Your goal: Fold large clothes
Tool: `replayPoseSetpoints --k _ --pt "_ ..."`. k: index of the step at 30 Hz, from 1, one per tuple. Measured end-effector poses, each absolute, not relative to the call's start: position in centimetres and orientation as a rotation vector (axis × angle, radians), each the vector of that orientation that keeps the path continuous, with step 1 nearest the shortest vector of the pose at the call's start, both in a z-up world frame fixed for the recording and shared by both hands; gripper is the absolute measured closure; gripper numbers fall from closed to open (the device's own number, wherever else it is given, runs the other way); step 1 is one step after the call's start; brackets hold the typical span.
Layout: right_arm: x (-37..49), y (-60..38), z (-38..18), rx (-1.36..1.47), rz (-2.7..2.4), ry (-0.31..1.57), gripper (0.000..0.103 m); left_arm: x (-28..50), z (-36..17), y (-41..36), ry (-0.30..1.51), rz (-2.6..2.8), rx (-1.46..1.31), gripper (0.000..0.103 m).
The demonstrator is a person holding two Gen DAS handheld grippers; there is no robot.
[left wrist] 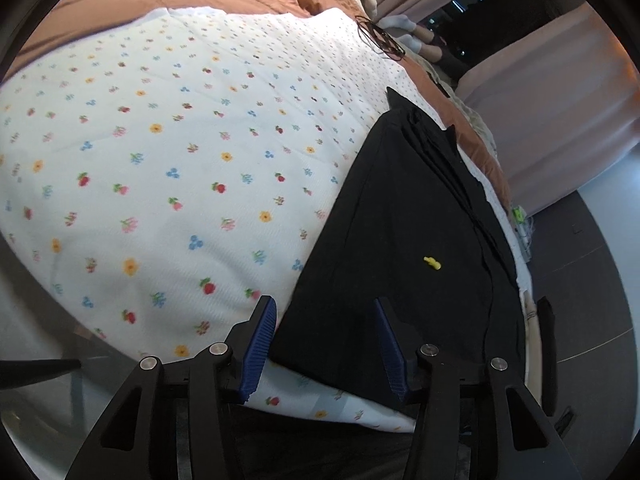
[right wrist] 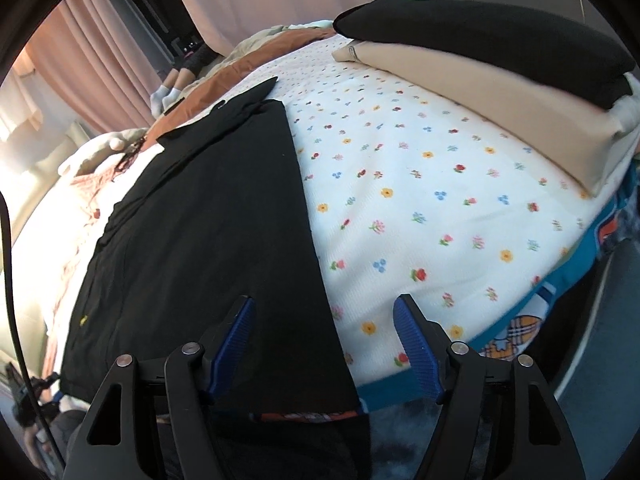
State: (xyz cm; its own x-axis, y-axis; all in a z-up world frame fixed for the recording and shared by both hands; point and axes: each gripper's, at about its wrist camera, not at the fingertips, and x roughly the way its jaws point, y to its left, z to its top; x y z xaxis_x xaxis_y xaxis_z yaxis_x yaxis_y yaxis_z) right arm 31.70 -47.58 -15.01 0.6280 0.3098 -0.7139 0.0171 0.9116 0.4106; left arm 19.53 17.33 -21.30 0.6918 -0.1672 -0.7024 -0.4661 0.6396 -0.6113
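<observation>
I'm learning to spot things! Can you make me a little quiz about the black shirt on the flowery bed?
1. True or false: the black garment has a small yellow mark on it.
2. What lies on the beige folded cloth? A) a black folded cloth B) a red towel C) a book
3. Fill in: the left gripper and the right gripper both hang over the garment's near ____.

Key: 1 true; 2 A, the black folded cloth; 3 edge.
</observation>
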Motion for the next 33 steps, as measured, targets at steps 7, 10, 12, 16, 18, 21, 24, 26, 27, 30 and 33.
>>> replayPoseSetpoints --k 7,10,12,16,18,21,24,26,27,30,33 --pt "32.0 -48.3 -15.1 0.464 0.272 0.863 0.033 19.8 -21.7 17.0 0.812 0.148 -0.928 0.052" --pt "31.3 -49.3 -16.0 0.56 0.356 0.884 0.04 19.1 -22.2 16.8 0.795 0.1 -0.986 0.054" --pt "30.7 -49.3 -16.5 0.594 0.396 0.889 0.045 19.0 -22.5 16.7 0.794 0.076 -1.015 0.057" --pt "30.0 -48.3 -16.8 0.589 0.445 0.874 0.046 19.3 -22.9 16.4 0.787 0.032 -1.048 0.059" --pt "30.2 -47.9 -16.9 0.601 0.459 0.872 0.045 19.8 -23.2 16.3 0.783 0.022 -1.058 0.065" --pt "30.9 -47.4 -16.9 0.62 0.465 0.863 0.046 20.7 -23.7 16.4 0.776 0.027 -1.086 0.077" --pt "31.5 -47.0 -16.6 0.637 0.473 0.861 0.058 21.3 -23.9 16.5 0.774 0.044 -1.105 0.091" --pt "31.9 -46.7 -16.2 0.617 0.45 0.87 0.089 20.9 -23.5 16.5 0.734 0.052 -1.112 0.096" --pt "32.0 -46.7 -16.1 0.627 0.452 0.876 0.101 20.7 -23.2 16.5 0.714 0.055 -1.11 0.097" --pt "31.4 -46.8 -14.1 0.626 0.457 0.808 0.101 19.7 -21.9 16.7 0.66 0.052 -1.106 0.099" --pt "30.4 -46.8 -12.0 0.624 0.481 0.748 0.101 18.8 -20.5 16.8 0.619 0.036 -1.111 0.102"
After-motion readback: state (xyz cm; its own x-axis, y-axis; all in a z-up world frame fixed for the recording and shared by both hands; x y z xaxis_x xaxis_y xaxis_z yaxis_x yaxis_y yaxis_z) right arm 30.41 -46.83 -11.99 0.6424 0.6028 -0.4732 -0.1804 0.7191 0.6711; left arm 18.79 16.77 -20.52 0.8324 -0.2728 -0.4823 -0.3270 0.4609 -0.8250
